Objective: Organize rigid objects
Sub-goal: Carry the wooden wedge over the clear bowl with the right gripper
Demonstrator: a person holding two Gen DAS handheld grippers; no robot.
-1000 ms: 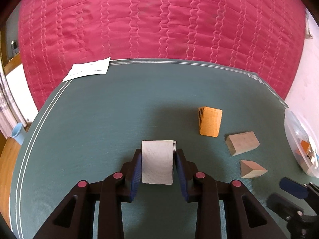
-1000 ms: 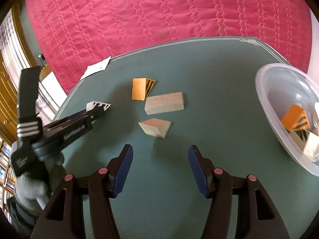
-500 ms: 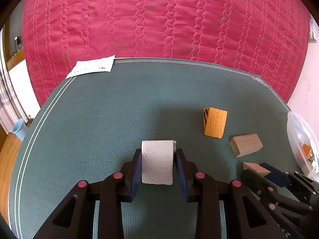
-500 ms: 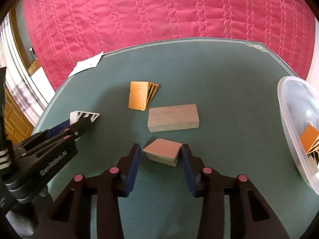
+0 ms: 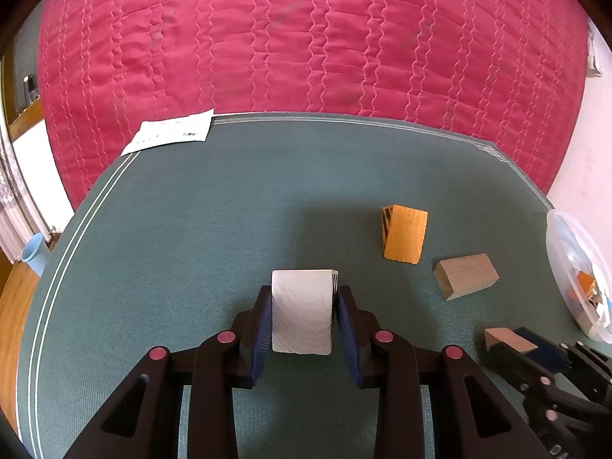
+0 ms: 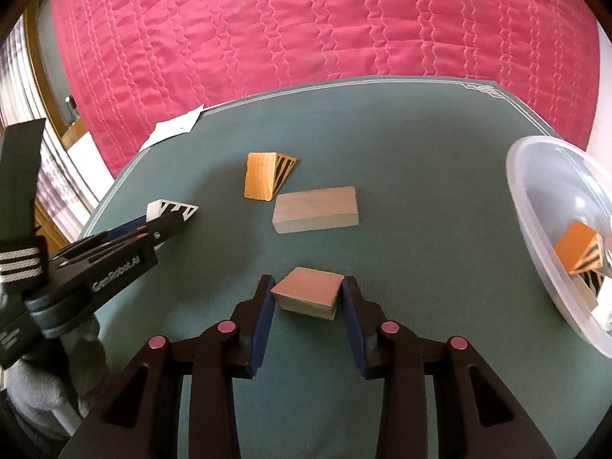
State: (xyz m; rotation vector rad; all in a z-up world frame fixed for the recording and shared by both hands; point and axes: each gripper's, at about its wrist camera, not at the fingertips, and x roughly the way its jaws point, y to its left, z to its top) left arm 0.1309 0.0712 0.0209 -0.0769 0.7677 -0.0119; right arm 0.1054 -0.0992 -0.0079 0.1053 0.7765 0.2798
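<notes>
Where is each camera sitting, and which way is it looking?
Left wrist: on the left gripper, facing forward and down over the green mat; its fingers clamp a white block.
Right wrist: on the right gripper, facing the same way; its jaws are closing around a pinkish block; a gloved hand shows.
Both see the orange wedge, grey block, clear bowl, red quilt and each other's gripper.

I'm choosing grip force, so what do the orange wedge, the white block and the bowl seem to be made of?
Orange wedge: probably wood with a matte stain, since grain lines show on its face. White block: matte white with a finely pitted face; painted wood or foam, I cannot tell which. Bowl: translucent, glossy plastic by its look, with the pieces inside showing through its wall.
</notes>
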